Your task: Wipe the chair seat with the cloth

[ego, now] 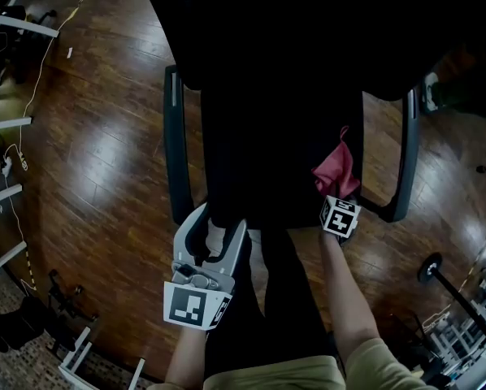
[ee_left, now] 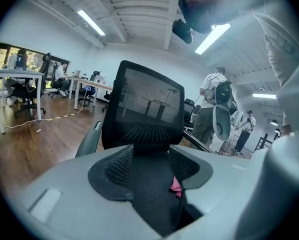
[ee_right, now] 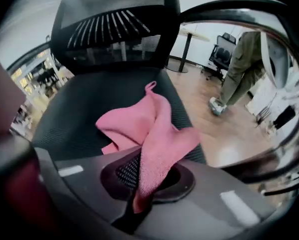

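wood floor (ee_left: pixel 24 149): glossy planks | white desk (ee_left: pixel 18 74): on floor | window (ee_left: pixel 0 59): behind desk | strip lights (ee_left: pixel 91 22): above desk

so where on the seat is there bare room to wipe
The seat is bare left of the cloth, back to the backrest. Crowded only at the front right corner, where the right gripper grips the cloth.

Pink cloth (ee_right: pixel 154 129), blk mesh chair seat (ee_right: pixel 74 114), brown wood floor (ego: pixel 105 153).

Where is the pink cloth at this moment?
The pink cloth is pinched in the right gripper and lies on the chair seat, toward its front edge at the right of the head view.
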